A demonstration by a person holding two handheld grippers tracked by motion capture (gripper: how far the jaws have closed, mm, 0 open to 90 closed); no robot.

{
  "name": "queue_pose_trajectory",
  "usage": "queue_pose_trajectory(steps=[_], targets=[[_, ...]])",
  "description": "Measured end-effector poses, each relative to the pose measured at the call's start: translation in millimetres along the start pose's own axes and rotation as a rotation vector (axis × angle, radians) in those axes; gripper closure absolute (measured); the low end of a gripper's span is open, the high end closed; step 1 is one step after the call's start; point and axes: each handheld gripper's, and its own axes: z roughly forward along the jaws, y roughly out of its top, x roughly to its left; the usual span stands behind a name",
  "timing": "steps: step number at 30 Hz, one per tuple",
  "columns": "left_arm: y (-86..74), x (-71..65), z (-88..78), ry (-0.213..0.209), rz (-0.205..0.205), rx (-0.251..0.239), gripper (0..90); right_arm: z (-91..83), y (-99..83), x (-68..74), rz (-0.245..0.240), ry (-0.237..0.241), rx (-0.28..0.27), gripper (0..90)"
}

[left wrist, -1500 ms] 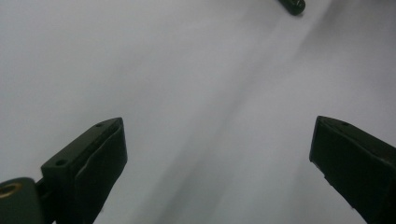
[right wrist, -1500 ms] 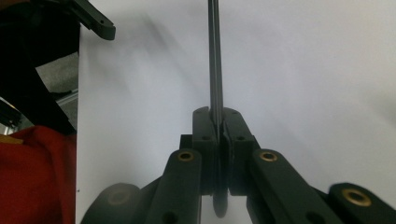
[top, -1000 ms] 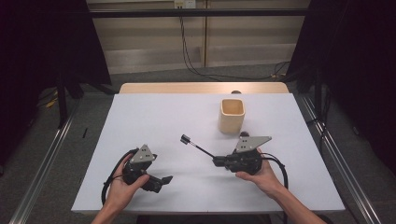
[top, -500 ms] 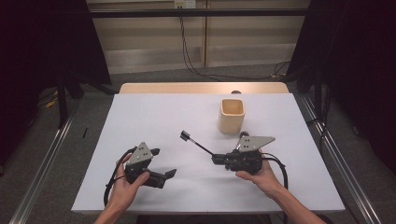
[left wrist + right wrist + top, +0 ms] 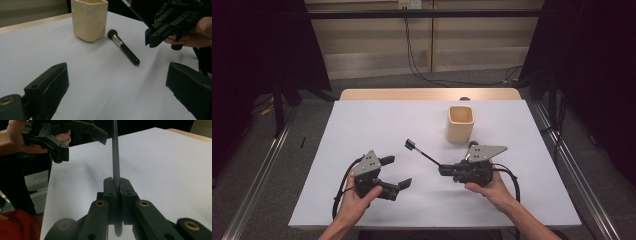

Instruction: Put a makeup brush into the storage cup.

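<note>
Right gripper (image 5: pixel 443 170) clamped shut on thin black brush (image 5: pixel 422 152), handle slanting up-left from the jaws above the white table (image 5: pixel 362 125), near beige cup (image 5: pixel 460 123). Left gripper (image 5: pixel 396 172) wide open, empty, well apart from that brush.

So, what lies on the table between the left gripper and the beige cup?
In the left gripper view, a black-handled makeup brush lies beside the beige cup, ahead of the open left gripper.

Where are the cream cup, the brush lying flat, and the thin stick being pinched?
cream cup (image 5: pixel 90 21), left gripper view, front wall
brush (image 5: pixel 123 47), left gripper view, handle
thin stick (image 5: pixel 115 157), right gripper view, shaft
</note>
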Motion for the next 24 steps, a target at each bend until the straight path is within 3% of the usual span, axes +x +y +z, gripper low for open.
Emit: queue_pose_trajectory(steps=[4, 11, 24], targets=[[5.8, -4.2, 5.5, -0.018, 0.011, -0.036, 3.0, -0.6, 0.7, -0.2, 0.004, 0.003, -0.007, 86.1], [15.1, -11.6, 14.0, -0.033, 0.028, -0.038, 5.0, -2.3, 2.4, -0.7, 0.003, 0.003, -0.021, 86.1], [32.4, -16.2, 36.9, -0.047, -0.009, -0.087, 25.3, -5.3, 3.0, -1.1, 0.003, 0.008, -0.032, 86.1]])
